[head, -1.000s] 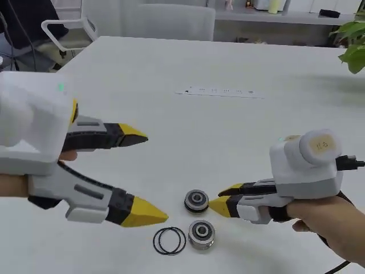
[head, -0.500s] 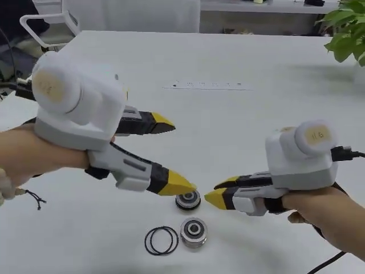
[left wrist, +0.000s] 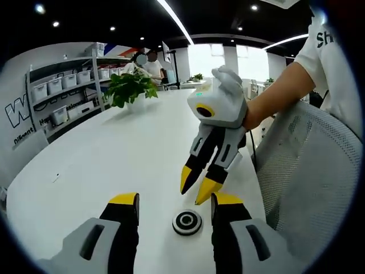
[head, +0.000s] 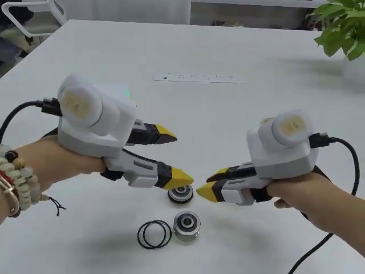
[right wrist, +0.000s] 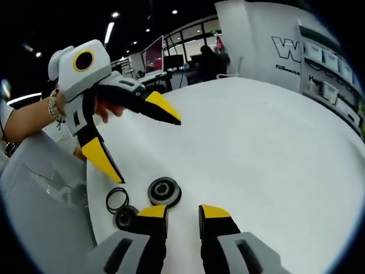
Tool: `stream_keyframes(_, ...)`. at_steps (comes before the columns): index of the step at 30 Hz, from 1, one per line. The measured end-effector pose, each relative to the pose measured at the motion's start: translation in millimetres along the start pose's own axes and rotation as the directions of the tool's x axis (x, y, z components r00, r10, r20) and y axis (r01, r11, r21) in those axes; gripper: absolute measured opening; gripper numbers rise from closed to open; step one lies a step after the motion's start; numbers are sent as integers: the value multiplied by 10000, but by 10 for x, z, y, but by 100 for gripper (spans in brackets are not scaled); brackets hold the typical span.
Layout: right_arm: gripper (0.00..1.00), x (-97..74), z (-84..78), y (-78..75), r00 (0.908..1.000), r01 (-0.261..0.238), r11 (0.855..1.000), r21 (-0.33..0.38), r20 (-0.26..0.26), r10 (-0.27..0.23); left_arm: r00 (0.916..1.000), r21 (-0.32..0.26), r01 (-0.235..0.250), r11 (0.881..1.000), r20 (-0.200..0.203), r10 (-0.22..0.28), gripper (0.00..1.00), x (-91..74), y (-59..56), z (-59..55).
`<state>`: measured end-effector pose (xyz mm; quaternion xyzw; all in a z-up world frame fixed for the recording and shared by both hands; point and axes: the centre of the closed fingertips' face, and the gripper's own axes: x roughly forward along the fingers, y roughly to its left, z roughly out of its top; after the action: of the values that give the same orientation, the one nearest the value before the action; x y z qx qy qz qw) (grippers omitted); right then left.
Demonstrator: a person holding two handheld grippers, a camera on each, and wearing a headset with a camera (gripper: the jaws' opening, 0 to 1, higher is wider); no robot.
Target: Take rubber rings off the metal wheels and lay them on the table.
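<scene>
Two metal wheels sit on the white table (head: pixel 228 114). The farther wheel (head: pixel 180 194) (left wrist: pixel 187 222) (right wrist: pixel 164 191) looks dark around its rim and lies between the two grippers' tips. The nearer wheel (head: pixel 186 224) (right wrist: pixel 125 217) shows bare metal. Beside it lie two loose black rubber rings (head: pixel 154 234) (right wrist: pixel 117 198), overlapping. My left gripper (head: pixel 178 157) (left wrist: pixel 175 200) (right wrist: pixel 142 147) is open wide, its lower tip just above the farther wheel's left side. My right gripper (head: pixel 208 182) (right wrist: pixel 183 212) (left wrist: pixel 194 191) points at that wheel from the right, jaws slightly apart and empty.
A white power strip (head: pixel 198 77) lies flush in the table's middle. A green plant (head: pixel 341 28) stands at the far right. A black cable (head: pixel 348 188) trails from the right gripper. White chairs stand beyond the far left corner.
My left gripper has swung right and inward, bringing its lower tip over the farther wheel. The right gripper stays by the wheel. The head camera has shifted.
</scene>
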<state>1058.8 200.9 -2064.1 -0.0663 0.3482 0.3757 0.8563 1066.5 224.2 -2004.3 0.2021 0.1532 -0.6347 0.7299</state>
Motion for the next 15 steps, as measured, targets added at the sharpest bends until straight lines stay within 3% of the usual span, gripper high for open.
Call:
stream_keyframes(5,21,68,25,0,9994,-129,9980,-612,-331,109,9997,-238,-196,9995,-136,193,44,32,16,-123)
stream_keyframes(11,20,97,22,81,9986,-507,9940,-965,-217,489,9988,-361,-477,9982,-126,472,37,70,49,-206)
stream_keyframes(15,21,75,-1,99,9981,-620,9933,-977,-94,614,9995,-637,-242,9977,-231,228,31,129,-2,-290)
